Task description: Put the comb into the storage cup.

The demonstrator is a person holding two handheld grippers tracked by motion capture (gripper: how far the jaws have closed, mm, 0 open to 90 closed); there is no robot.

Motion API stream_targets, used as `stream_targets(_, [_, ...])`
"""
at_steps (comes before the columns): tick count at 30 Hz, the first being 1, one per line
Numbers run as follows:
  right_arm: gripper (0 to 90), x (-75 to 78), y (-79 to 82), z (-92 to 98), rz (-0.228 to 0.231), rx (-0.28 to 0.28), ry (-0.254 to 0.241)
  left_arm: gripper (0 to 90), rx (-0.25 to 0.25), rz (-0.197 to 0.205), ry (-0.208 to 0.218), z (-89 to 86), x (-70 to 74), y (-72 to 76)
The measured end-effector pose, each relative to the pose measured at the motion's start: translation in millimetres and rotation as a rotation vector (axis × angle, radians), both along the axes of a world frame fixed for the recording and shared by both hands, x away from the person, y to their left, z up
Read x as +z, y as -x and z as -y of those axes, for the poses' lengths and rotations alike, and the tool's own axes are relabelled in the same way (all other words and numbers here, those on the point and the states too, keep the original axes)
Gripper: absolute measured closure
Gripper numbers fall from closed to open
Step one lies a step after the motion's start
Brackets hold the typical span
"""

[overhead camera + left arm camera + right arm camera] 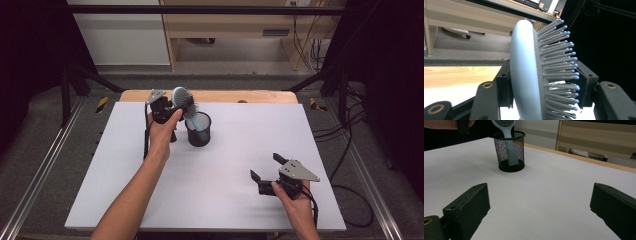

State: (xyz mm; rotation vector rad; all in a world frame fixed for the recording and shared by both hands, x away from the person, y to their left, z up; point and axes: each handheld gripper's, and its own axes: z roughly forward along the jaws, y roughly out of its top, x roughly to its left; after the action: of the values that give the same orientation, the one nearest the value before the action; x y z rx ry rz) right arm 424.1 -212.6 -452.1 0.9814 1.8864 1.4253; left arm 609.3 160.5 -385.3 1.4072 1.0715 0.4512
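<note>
My left claw squeezes the head of the blue hairbrush, whose handle is already down in the black mesh cup, and if I tug sideways the cup could tip over, while my right claw waits wide open, holding nothing.

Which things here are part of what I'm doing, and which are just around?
In the job:
hairbrush, head clamped in the left gripper, handle down in the cup
black mesh cup

Not in it:
right gripper, fingers apart over bare table
wooden furniture beyond the table
floor cables
</note>
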Motion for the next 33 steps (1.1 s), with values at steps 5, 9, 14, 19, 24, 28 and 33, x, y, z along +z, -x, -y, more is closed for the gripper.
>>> stream_targets(5, [2.9, -0.7, -0.5, -1.3, -0.002, 0.004, 0.001, 43.4, 0.003, -0.003, 0.001, -1.7, -0.9, -0.3])
stream_targets(9, [2.9, -0.7, -0.3, -1.1, -0.005, 0.004, -0.002, 43.1, 0.007, -0.007, 0.008, -3.9, -2.1, -1.0])
stream_targets(14, [2.9, -0.9, -0.4, -1.1, -0.005, 0.004, 0.000, 42.2, 0.018, -0.017, 0.017, -7.9, -4.6, -1.5])
stream_targets(19, [2.9, -0.8, -0.1, -1.0, -0.006, 0.004, 0.000, 41.3, 0.025, -0.023, 0.014, -11.2, -6.4, -0.9])
stream_targets(24, [2.9, -1.1, -0.1, 0.2, -0.016, 0.001, -0.001, 38.6, 0.030, -0.026, 0.008, -13.5, -9.2, 0.2])
stream_targets(28, [2.9, -1.3, 0.3, -0.6, -0.017, 0.002, 0.000, 36.2, 0.022, -0.026, 0.005, -12.8, -9.0, 0.7])
stream_targets(33, [2.9, -1.3, 0.5, -0.2, -0.017, 0.000, 0.001, 32.3, 0.017, -0.025, 0.000, -11.3, -9.1, 1.1])
